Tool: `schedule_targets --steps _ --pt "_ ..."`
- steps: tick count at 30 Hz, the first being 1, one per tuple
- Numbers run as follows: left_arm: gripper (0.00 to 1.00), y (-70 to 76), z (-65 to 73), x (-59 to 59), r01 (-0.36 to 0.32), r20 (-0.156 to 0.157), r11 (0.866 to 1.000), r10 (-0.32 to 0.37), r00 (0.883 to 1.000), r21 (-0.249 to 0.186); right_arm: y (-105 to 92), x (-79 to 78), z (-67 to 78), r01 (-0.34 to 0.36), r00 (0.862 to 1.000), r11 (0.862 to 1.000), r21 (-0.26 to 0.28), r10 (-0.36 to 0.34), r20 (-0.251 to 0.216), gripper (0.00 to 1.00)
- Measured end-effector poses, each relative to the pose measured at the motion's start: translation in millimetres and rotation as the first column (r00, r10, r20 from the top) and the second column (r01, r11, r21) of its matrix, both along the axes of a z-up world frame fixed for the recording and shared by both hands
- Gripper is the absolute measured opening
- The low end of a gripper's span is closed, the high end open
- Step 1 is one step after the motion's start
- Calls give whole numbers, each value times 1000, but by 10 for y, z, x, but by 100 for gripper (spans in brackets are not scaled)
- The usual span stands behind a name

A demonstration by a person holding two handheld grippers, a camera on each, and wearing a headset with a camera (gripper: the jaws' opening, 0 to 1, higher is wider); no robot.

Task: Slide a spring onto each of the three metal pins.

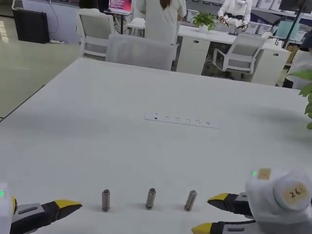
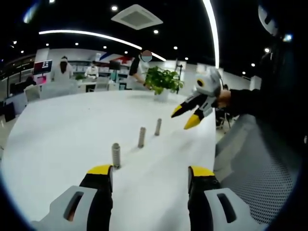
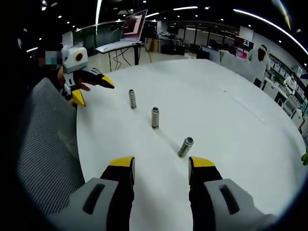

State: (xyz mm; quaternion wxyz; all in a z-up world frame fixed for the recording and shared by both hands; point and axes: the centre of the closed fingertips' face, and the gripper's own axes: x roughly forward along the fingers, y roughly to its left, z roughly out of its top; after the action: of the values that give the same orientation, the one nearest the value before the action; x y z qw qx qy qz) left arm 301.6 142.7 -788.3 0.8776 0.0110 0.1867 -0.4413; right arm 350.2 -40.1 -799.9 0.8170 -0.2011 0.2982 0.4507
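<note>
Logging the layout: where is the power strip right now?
In the head view the white power strip lies flat near the middle of the table, well beyond the row of three upright springs.

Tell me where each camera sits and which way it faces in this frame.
Left gripper view: rides on the left claw and looks across the white table along three upright grey metal springs toward the right claw and the person's dark sleeve.
Right gripper view: rides on the right claw and looks the opposite way along the row toward the left claw.
Head view: sits on the headset and looks forward and down; both claws enter at the bottom.
Shared: all views show the same three springs.
</note>
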Motion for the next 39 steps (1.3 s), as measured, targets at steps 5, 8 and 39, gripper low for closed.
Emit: schedule_targets --steps 5,8,39 --pt "62 14 -19 27 -17 -5 1000 17 1000 -5 -22 35 -38 4 1000 1000 18 -4 16 54" --pt "63 21 -18 49 -27 -7 1000 27 1000 -10 3 62 -29 3 999 999 43 -5 37 61" --pt "77 39 -16 149 -62 -5 998 62 998 -26 41 93 -43 31 998 995 91 -36 53 77"
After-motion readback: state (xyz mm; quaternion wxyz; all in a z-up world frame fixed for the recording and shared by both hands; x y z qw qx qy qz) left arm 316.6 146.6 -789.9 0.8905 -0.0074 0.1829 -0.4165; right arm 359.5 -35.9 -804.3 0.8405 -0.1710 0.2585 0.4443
